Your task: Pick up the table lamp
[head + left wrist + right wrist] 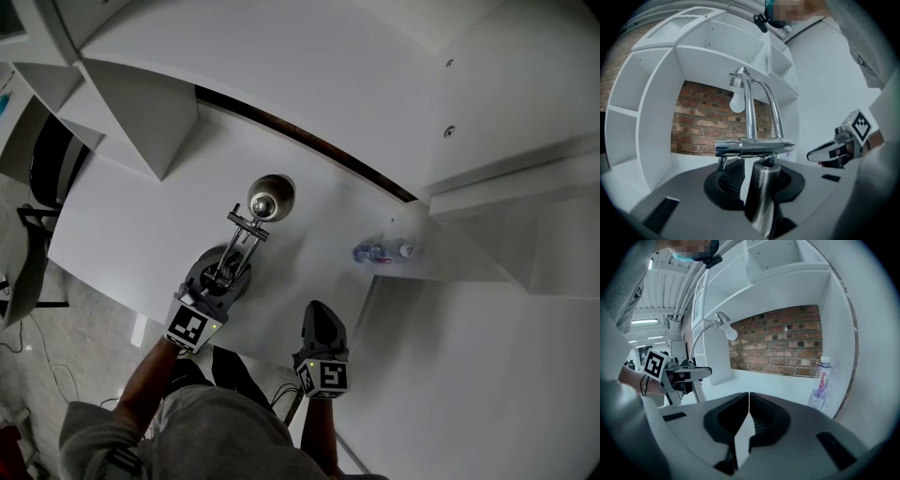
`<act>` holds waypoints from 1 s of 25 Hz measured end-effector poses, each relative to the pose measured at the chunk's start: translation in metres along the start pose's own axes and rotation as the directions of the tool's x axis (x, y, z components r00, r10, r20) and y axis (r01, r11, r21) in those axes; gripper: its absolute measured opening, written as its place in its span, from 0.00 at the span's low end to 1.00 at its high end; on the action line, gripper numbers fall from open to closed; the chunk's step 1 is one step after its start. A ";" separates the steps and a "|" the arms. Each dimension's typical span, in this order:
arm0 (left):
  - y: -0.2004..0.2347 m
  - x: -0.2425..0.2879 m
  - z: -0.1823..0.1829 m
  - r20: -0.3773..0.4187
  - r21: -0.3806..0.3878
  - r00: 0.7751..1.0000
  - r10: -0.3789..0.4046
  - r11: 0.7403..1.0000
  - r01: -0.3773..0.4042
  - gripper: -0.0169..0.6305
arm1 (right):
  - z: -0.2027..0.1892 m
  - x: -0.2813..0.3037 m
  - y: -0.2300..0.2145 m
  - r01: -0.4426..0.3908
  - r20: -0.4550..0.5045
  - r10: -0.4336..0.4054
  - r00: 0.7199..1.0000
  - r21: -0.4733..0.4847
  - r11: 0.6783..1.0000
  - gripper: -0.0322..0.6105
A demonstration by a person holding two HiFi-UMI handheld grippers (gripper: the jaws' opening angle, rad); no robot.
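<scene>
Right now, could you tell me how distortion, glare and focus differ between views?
Head view: sharp, the white table nearly washed out; left gripper view: fisheye bends the shelves, the close chrome lamp post blurs and gleams; right gripper view: dark vignette, bottle crisp.

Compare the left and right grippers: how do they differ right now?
The left gripper has its fingers apart on either side of the post of the table lamp; the right gripper has its fingers together on nothing. The left sits over the lamp's base; the right hangs clear of it, nearer the water bottle. Both carry marker cubes.
</scene>
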State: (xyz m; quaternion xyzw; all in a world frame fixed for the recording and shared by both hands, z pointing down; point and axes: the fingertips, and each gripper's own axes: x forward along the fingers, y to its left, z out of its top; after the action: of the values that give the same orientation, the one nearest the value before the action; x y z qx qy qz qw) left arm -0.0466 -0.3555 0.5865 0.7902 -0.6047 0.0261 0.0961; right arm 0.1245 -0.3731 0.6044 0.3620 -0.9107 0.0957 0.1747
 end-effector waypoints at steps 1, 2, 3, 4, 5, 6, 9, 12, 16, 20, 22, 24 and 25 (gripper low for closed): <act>0.000 0.000 0.001 0.003 -0.001 1.000 0.001 1.000 -0.001 0.19 | 0.000 0.000 0.000 0.000 0.000 0.000 1.000 -0.003 1.000 0.09; -0.001 0.000 0.001 0.005 -0.002 1.000 0.003 1.000 -0.003 0.17 | -0.001 0.000 0.000 -0.001 -0.001 0.001 1.000 -0.006 1.000 0.09; -0.001 0.000 0.001 0.008 -0.005 1.000 0.005 1.000 -0.005 0.16 | -0.002 0.000 0.001 -0.002 -0.001 0.002 1.000 -0.006 1.000 0.09; 0.000 0.000 0.001 0.009 -0.007 1.000 0.007 1.000 -0.007 0.16 | -0.002 0.000 0.001 -0.003 -0.001 0.003 1.000 -0.003 1.000 0.09; 0.000 0.000 0.001 0.010 -0.007 1.000 0.008 1.000 -0.008 0.15 | -0.003 0.001 0.002 -0.003 -0.001 0.003 1.000 0.001 1.000 0.09; 0.000 0.000 0.001 0.008 -0.007 1.000 0.008 1.000 -0.007 0.15 | -0.003 0.001 0.002 -0.001 -0.002 0.001 1.000 0.003 1.000 0.09; -0.001 0.000 -0.001 0.006 -0.011 1.000 0.010 1.000 -0.010 0.15 | -0.006 0.000 0.003 -0.003 -0.003 0.003 1.000 0.007 1.000 0.09; -0.001 0.000 0.000 0.008 -0.008 1.000 0.014 1.000 -0.014 0.14 | -0.006 -0.001 0.004 -0.007 0.005 0.007 1.000 0.007 1.000 0.09; 0.001 0.000 0.005 0.011 0.006 1.000 0.024 1.000 -0.024 0.12 | -0.007 -0.003 0.001 0.002 0.006 -0.002 1.000 0.010 1.000 0.09; 0.001 -0.007 0.012 0.029 -0.007 0.999 0.014 1.000 -0.014 0.11 | -0.010 -0.010 0.006 0.009 0.007 -0.010 1.000 0.011 1.000 0.09; 0.001 -0.004 0.015 0.039 -0.015 0.999 0.012 1.000 -0.011 0.11 | -0.010 -0.006 0.004 0.005 0.008 -0.005 1.000 0.010 1.000 0.09; 0.002 0.001 0.018 0.039 -0.021 0.999 0.011 1.000 -0.010 0.11 | -0.008 -0.001 0.002 -0.001 0.009 0.001 1.000 0.012 1.000 0.09; 0.001 0.002 0.019 0.036 -0.024 0.999 0.009 1.000 -0.009 0.11 | -0.005 0.000 0.001 -0.003 0.013 0.003 1.000 0.010 1.000 0.09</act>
State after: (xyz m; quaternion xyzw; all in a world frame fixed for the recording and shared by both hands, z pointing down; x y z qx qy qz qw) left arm -0.0489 -0.3610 0.5679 0.7866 -0.6102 0.0050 0.0943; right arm 0.1248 -0.3706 0.6093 0.3622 -0.9118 0.0980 0.1666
